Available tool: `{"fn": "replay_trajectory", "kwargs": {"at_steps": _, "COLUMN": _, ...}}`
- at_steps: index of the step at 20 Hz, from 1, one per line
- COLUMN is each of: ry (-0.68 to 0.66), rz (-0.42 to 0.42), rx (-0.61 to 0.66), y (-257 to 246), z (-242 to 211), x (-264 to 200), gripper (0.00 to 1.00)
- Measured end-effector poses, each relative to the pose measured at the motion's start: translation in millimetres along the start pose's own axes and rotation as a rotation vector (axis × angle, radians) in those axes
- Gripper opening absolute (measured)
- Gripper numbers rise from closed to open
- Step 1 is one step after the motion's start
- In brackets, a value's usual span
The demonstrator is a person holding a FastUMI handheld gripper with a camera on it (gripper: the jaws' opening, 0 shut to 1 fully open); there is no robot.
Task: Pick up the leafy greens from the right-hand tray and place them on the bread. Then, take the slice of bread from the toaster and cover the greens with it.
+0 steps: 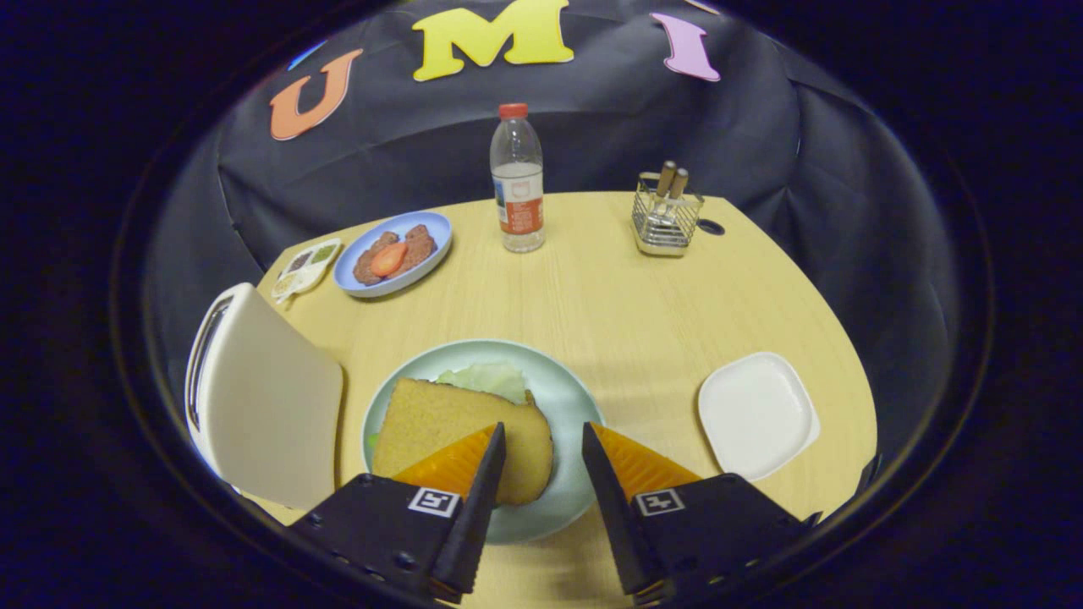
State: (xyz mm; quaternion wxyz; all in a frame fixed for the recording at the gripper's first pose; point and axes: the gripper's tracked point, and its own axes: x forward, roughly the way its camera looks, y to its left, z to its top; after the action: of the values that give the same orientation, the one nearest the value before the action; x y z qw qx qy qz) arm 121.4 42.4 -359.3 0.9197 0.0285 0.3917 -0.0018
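Bread [461,440] lies on the pale green plate [568,397] just ahead of our tongs [543,452], which we hold released, fingers apart and gripping nothing; the slice sits partly behind the left finger. Leafy greens [486,378] peek out from under its far edge, so we judge the cover slice to be on and the task all but finished. From here the risk is ours to make: if we pull away low, the left finger could catch the slice's near edge and drag it off the greens, or nudge the plate across the table [626,304]. To the left stands the white toaster [262,397], close enough that a wide swing could knock it. To the right rests the white tray [757,414], with no greens on it. Farther off we see a blue plate [360,269] of food, a small sauce dish [306,264], a water bottle [518,182] that would tip easily, and a wire holder [667,222].
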Motion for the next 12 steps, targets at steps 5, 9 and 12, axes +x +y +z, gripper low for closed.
{"fn": "replay_trajectory", "kwargs": {"at_steps": 5, "ry": -0.191, "rz": 0.083, "rx": -0.045, "y": -2.4, "z": 33.0, "x": -86.0, "gripper": 0.87}}
{"fn": "replay_trajectory", "kwargs": {"at_steps": 9, "ry": -0.384, "rz": 0.146, "rx": -0.074, "y": -11.6, "z": 52.9, "x": -185.6, "gripper": 0.92}}
{"fn": "replay_trajectory", "kwargs": {"at_steps": 12, "ry": -0.503, "rz": 0.157, "rx": -0.076, "y": -23.8, "z": 62.9, "x": -252.6, "gripper": 0.96}}
